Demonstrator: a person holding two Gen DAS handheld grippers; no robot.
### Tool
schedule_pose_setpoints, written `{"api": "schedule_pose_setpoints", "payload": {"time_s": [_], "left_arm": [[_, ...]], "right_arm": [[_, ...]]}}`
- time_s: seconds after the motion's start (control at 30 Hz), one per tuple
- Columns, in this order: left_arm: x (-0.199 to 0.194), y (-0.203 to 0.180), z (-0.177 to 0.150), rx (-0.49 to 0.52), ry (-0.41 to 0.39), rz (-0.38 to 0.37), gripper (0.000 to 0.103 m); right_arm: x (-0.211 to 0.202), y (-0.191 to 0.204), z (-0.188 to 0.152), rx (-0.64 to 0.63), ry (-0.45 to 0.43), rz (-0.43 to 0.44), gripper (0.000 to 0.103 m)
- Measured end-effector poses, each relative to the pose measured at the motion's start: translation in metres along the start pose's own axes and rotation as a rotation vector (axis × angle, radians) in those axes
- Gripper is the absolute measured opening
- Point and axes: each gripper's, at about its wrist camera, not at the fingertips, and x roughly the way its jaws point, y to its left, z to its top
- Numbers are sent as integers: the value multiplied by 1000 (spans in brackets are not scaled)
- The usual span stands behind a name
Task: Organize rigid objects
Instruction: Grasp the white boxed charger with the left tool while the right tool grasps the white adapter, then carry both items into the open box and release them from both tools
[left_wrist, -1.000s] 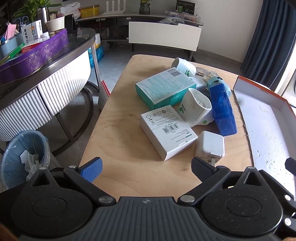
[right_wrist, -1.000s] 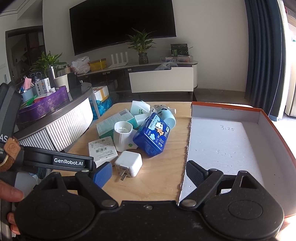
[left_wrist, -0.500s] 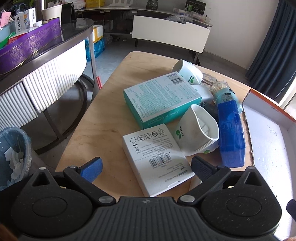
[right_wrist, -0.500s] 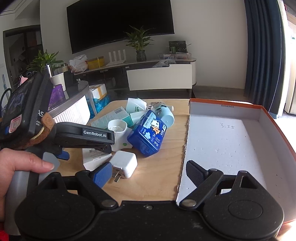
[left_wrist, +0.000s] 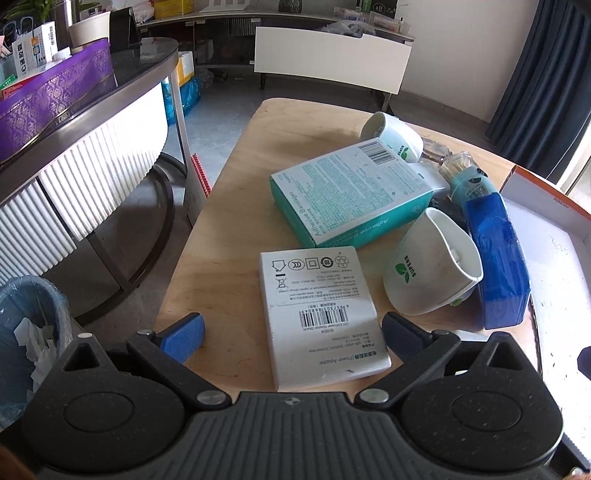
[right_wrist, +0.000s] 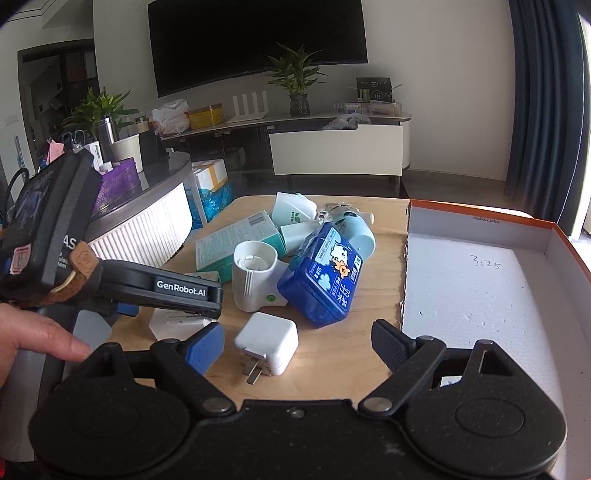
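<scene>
So the left gripper (left_wrist: 291, 328) sits with its jaws spread wide right over the white power adapter box (left_wrist: 320, 317), which lies flat on the wooden table (left_wrist: 221, 236) between the two fingers, neither visibly touching it. Next to that box there's a white cup-shaped holder (left_wrist: 430, 264) tipped on its side, a teal bandage box (left_wrist: 351, 194) behind it and a blue tin (left_wrist: 496, 258) leaning just beside the orange-rimmed tray (right_wrist: 480, 273). Meanwhile the right gripper (right_wrist: 297, 341) is also released and empty, hovering near the white charger plug (right_wrist: 266, 341), and a hand (right_wrist: 33, 338) grips the left tool's handle.
</scene>
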Motion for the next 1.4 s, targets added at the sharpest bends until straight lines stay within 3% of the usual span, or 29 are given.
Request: {"api": "schedule_pose_setpoints", "payload": {"time_s": [0.07,0.17,0.23,0.27,0.3,0.43,0.53,0.9,1.1,1.4], "left_arm": [[0,0,-3,28,-24,20,102],[-5,3,-8,75,-59,21,90],[-9,8,-10,91,-82,24,67],[-11,10,-11,97,-94,23,60],[-12,14,-10,92,-96,5,59],[-16,25,-12,50,-107,-65,59],[-24,25,-15,37,-120,-80,59],[-68,-6,-27,30,-176,-134,59],[-86,-38,-25,67,-201,-198,59],[-83,-103,4,152,-200,-316,59]], "right_arm": [[9,5,0,3,12,11,102],[22,11,1,3,32,16,101],[31,15,1,11,56,22,99],[35,17,1,12,67,26,95],[39,19,1,14,76,27,93],[55,25,-2,27,126,28,61],[54,24,-3,10,121,17,51],[8,-4,12,33,44,32,51],[-22,-35,28,51,-9,-20,51],[-50,-106,43,120,-61,-153,51]]}}
